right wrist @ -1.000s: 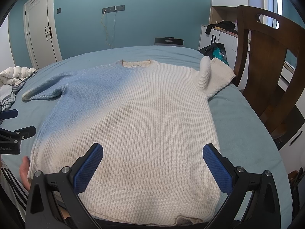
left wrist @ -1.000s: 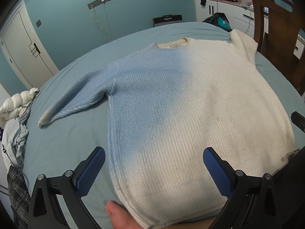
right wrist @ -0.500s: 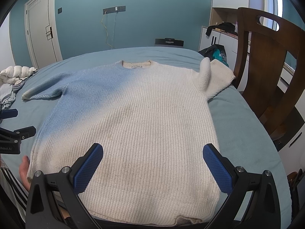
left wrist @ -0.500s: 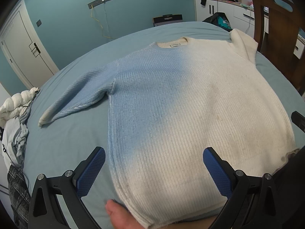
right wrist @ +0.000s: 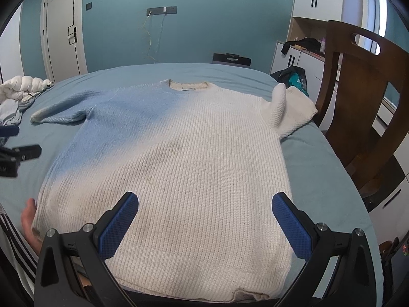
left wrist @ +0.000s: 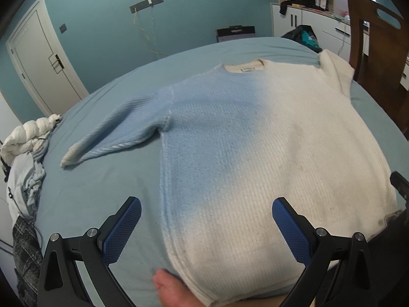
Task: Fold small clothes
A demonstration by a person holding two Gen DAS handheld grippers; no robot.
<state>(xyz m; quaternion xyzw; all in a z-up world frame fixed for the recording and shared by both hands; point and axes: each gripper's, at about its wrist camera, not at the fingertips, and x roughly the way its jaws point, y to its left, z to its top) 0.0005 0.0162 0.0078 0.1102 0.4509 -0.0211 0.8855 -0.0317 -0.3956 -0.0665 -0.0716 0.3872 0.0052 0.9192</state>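
A knitted short-sleeved sweater [left wrist: 255, 140], pale blue fading to white, lies flat and face up on the blue bed sheet [left wrist: 97, 192], collar at the far side. It also shows in the right wrist view [right wrist: 191, 158]. Its left sleeve [left wrist: 115, 135] is spread out; its right sleeve [right wrist: 288, 110] is bunched near the bed edge. My left gripper [left wrist: 207, 227] is open and empty above the hem's left part. My right gripper [right wrist: 204, 222] is open and empty above the hem's right part. A bare finger [left wrist: 168, 289] touches the hem's left corner.
A wooden chair [right wrist: 365, 107] stands close to the bed's right side. A pile of white and grey clothes [left wrist: 23, 158] lies at the bed's left edge. White cabinets [right wrist: 301, 51] and a door [right wrist: 61, 30] are at the far wall.
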